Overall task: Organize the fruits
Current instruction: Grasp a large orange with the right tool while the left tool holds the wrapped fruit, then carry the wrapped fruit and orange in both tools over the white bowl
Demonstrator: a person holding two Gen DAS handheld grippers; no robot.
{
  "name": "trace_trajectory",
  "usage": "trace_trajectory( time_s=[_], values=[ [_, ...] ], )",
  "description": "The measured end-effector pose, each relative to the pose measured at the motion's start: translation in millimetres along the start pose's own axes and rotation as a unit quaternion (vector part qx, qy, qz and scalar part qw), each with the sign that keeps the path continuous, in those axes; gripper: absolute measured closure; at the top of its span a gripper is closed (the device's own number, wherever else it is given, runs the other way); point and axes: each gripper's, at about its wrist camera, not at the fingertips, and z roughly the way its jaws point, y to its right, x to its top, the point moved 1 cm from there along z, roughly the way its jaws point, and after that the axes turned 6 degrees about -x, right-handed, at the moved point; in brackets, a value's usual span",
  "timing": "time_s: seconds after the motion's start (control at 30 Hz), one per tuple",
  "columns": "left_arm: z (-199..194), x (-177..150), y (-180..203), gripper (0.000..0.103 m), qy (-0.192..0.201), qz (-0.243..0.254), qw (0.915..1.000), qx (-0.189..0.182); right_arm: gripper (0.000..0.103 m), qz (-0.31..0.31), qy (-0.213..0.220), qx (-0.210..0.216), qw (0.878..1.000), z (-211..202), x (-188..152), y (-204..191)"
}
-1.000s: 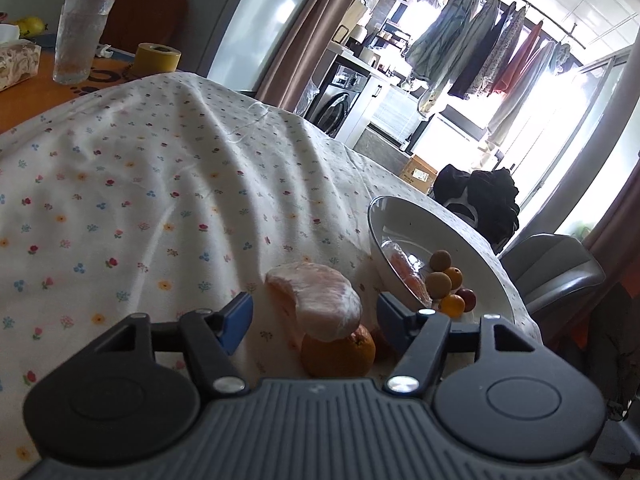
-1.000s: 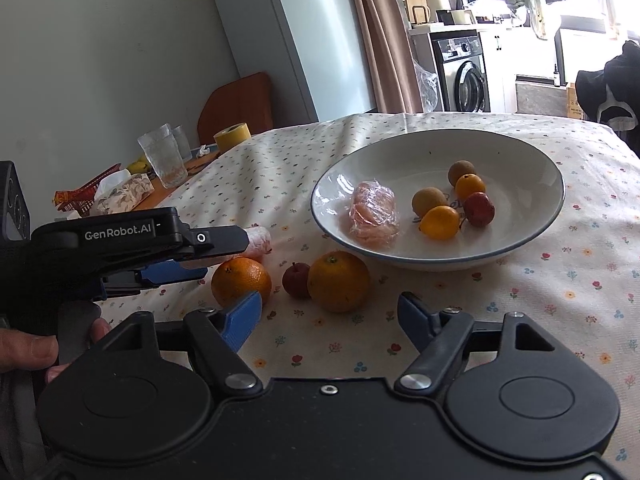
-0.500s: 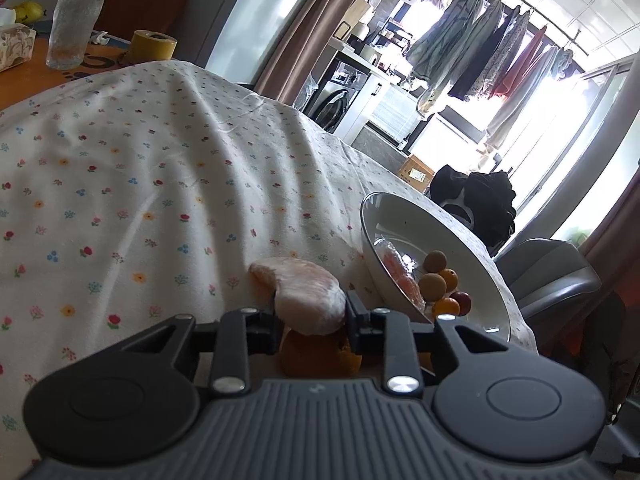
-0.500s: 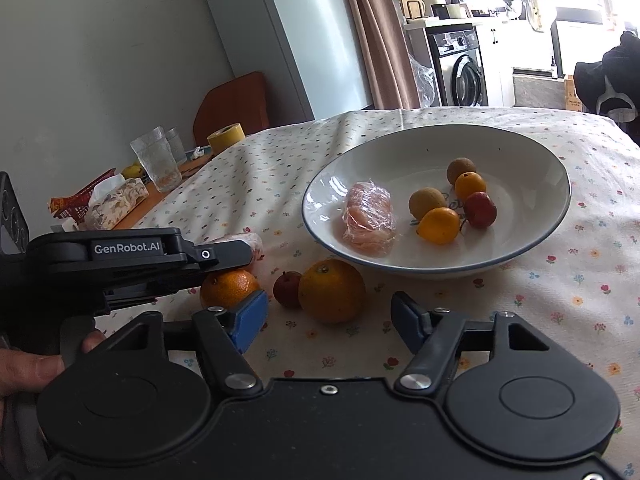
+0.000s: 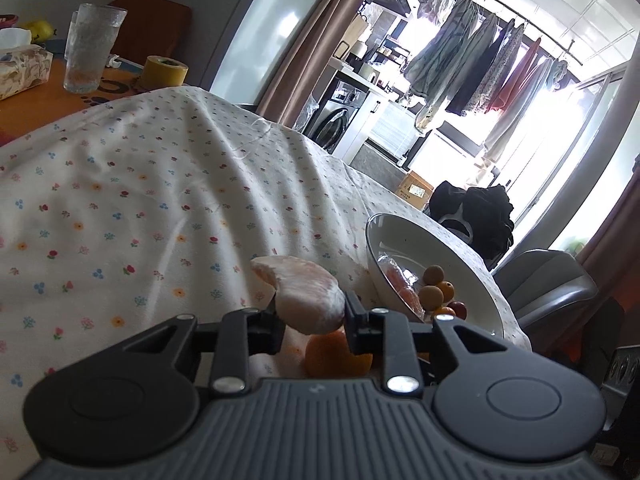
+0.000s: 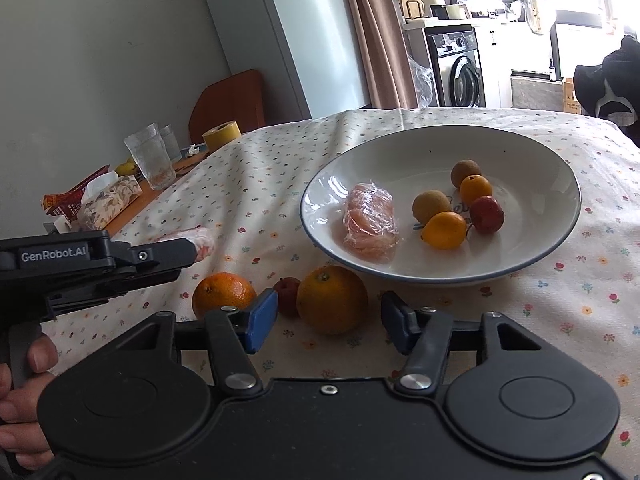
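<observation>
Flowered cloth covers the bench (image 6: 560,320). A peeled fruit segment (image 5: 304,296) is gripped crosswise by the closed left tool (image 5: 310,320), raised; the bowl (image 5: 472,280) lies ahead-right. The right tool (image 6: 326,318) is held wide open, empty, before an orange (image 6: 332,300).

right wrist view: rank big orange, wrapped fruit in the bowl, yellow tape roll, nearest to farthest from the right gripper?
From the right gripper:
1. Big orange, on the cloth just ahead, between the open fingers.
2. Wrapped fruit, on the left side of the bowl, farther ahead.
3. Yellow tape roll, far back left by the glasses.
</observation>
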Motion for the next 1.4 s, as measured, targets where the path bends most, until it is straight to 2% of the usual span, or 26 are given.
trace_trajectory(
  time_s=[0.07, 0.13, 0.77, 1.4],
  values=[
    [-5.2, -0.5, -1.0, 0.075, 0.002, 0.0, 1.0, 0.002, 0.065, 0.005, -0.003, 0.002, 1.0, 1.8, 0.8, 1.5],
    [-9.3, -0.3, -2.1, 0.076, 0.005, 0.001, 1.0, 0.005, 0.066, 0.002, -0.002, 0.0, 1.0, 1.3, 0.3, 0.4],
    [-30.6, 8.0, 9.7, 0.076, 0.027, 0.012, 0.9995, -0.013, 0.066, -0.01, 0.027, 0.009, 1.0, -32.4, 7.6, -12.3],
    [-12.3, 8.3, 43.0, 0.076, 0.016, 0.041, 0.9987, -0.027, 0.066, 0.021, 0.059, -0.019, 0.998, -51.5, 15.5, 27.9]
  ],
)
